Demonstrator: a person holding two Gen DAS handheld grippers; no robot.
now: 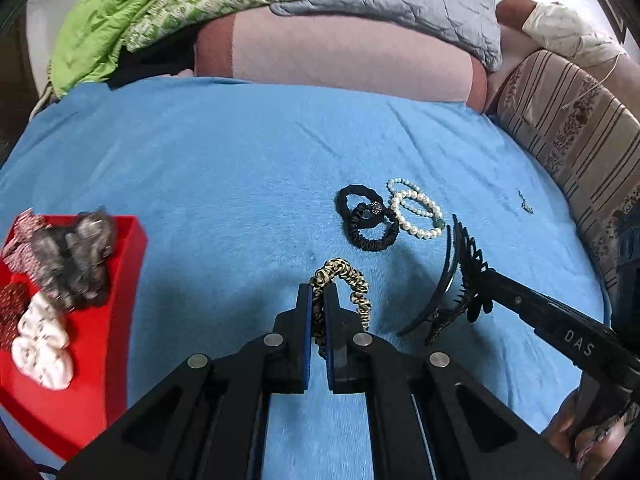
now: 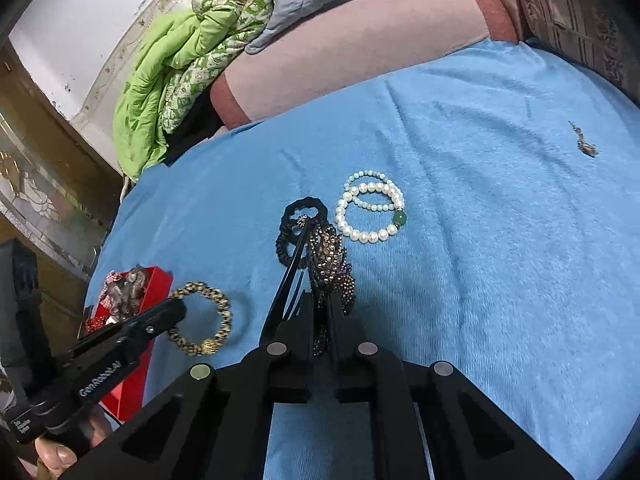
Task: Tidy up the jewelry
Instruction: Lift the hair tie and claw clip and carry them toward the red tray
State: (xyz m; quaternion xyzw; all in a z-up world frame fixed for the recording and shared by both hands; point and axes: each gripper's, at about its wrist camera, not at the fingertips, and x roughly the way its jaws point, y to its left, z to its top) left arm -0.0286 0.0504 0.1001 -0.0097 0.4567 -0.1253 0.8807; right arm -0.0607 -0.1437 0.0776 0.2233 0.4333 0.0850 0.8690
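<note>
My left gripper (image 1: 318, 294) is shut on a leopard-print scrunchie (image 1: 352, 280) that rests on the blue sheet; it also shows in the right wrist view (image 2: 208, 320). My right gripper (image 2: 320, 300) is shut on a black rhinestone hair claw clip (image 2: 330, 260), held just above the sheet; it shows in the left wrist view (image 1: 456, 284) too. Two black scrunchies (image 1: 366, 216) and two pearl bracelets (image 1: 416, 208) lie together beyond both grippers. A red tray (image 1: 108, 320) at the left holds several fabric scrunchies (image 1: 68, 260).
A small dark earring (image 2: 584, 142) lies alone at the far right of the blue sheet (image 1: 200, 160). A pink pillow (image 1: 340, 56), a grey quilted pad and a green blanket (image 1: 120, 16) lie at the back. A striped cushion (image 1: 572, 128) borders the right.
</note>
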